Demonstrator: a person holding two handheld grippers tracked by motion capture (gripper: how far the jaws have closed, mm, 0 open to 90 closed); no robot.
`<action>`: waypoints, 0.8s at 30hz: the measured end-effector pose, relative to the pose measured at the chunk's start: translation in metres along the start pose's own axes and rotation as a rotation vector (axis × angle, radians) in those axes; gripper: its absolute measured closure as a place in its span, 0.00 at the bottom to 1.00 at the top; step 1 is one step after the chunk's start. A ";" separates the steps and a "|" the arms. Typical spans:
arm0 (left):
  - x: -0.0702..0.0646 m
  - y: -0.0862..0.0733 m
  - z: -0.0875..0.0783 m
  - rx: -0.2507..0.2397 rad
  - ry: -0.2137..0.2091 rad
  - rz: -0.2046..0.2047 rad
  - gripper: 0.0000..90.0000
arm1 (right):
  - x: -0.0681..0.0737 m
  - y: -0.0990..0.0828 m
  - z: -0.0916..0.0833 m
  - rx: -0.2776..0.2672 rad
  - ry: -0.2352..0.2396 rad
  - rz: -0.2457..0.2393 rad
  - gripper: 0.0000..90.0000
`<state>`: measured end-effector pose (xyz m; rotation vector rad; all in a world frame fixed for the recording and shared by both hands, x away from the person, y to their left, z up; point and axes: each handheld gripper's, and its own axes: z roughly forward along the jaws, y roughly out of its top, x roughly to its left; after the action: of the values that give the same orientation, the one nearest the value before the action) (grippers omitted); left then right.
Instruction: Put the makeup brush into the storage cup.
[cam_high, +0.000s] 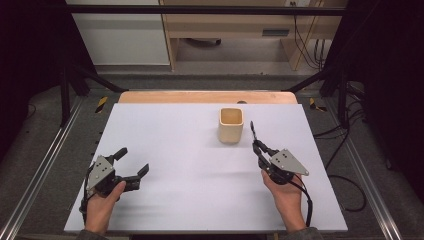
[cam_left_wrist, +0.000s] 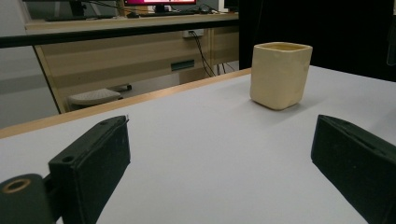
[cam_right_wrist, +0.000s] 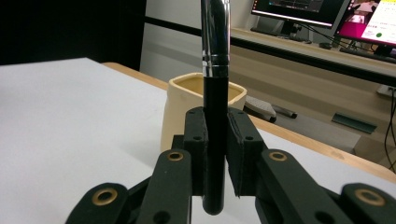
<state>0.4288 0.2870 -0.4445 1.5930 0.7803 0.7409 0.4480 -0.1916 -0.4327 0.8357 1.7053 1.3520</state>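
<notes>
No brand, label or readable writing shows on anything in front of you; the lit monitors (cam_right_wrist: 369, 21) behind the bench carry text too small to make out. Going left to right in the high view: your left gripper (cam_high: 131, 163) rests at about 8 o'clock on the white table (cam_high: 175, 130), jaws spread wide with nothing between them. In the left gripper view both jaws are cut off by the bottom edge, and bare tabletop lies between them and the cream cup (cam_left_wrist: 280, 74). That cup (cam_high: 231, 125) stands upright at about 1 o'clock, near the far wooden edge, its inside not visible. Just beside it, toward 3 o'clock, your right gripper (cam_high: 256, 145) pinches a black brush handle (cam_right_wrist: 215, 140), held upright; its silver ferrule (cam_right_wrist: 215, 37) runs out of the top of the right gripper view, so the head is cut off. In that view, the handle hides the middle of the cup. Open table spans the centre and near edge between your hands
</notes>
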 end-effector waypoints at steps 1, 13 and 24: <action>0.001 0.000 0.000 0.001 0.000 -0.002 0.05 | 0.000 0.000 0.001 -0.005 -0.003 0.008 0.88; 0.001 -0.001 -0.001 -0.001 -0.002 -0.026 0.05 | 0.001 -0.001 0.008 -0.027 0.036 0.122 0.88; 0.000 0.000 -0.001 -0.011 -0.015 -0.032 0.05 | 0.003 0.000 0.015 -0.050 0.084 0.188 0.88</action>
<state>0.4282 0.2880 -0.4447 1.5709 0.7881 0.7082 0.4598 -0.1820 -0.4352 0.9417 1.6832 1.5694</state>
